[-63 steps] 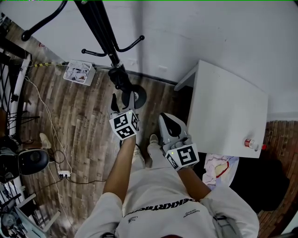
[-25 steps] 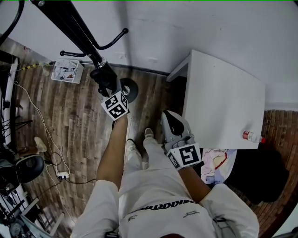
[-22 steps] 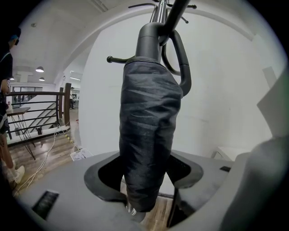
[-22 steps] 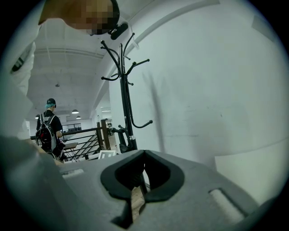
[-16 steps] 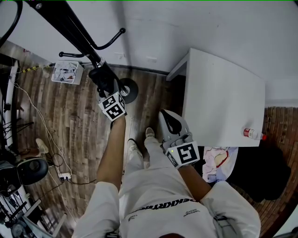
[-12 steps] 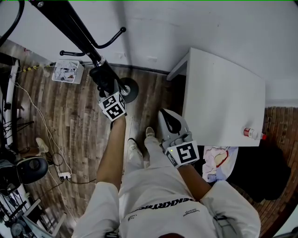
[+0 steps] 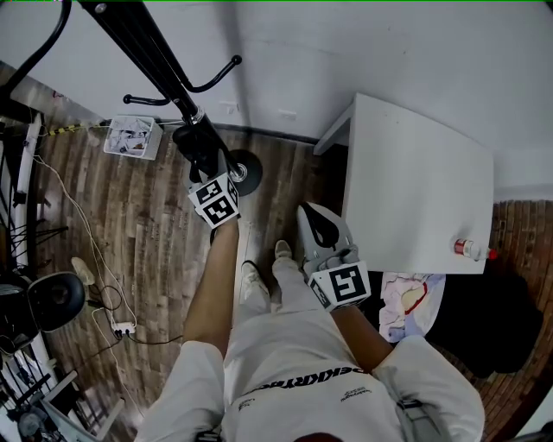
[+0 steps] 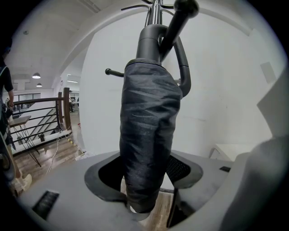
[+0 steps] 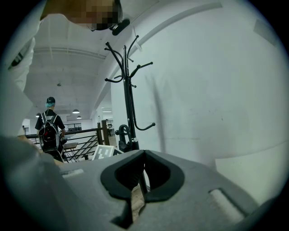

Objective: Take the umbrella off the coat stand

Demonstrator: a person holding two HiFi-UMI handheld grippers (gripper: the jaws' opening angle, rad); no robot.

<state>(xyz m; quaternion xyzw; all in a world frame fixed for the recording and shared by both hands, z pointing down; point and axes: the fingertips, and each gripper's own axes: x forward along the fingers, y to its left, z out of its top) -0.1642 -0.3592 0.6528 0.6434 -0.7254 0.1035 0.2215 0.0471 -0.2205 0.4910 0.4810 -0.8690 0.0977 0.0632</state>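
Note:
A folded black umbrella (image 7: 199, 148) hangs on the black coat stand (image 7: 143, 39), low beside its pole. Seen from the left gripper view, the umbrella (image 8: 146, 135) stands upright between the jaws, with its curved handle (image 8: 180, 67) looped over a ball-tipped hook (image 8: 183, 11). My left gripper (image 7: 206, 174) is shut on the lower part of the fabric body, the pads (image 8: 183, 169) pressed against both sides. My right gripper (image 7: 316, 217) hovers in front of my legs, apart from the stand, with its jaws shut on nothing (image 9: 144, 154). The right gripper view shows the coat stand (image 9: 128, 99) farther off.
A white table (image 7: 415, 190) stands to the right against the wall, with a small red-capped bottle (image 7: 471, 248) near its edge. The stand's round base (image 7: 249, 171) rests on the wooden floor. A box (image 7: 134, 135), cables and a power strip (image 7: 117, 326) lie left. A person with a backpack (image 9: 48, 131) stands far off.
The left gripper reached forward from near my body to the umbrella and closed round it, then rose slightly. The right gripper stayed where it was.

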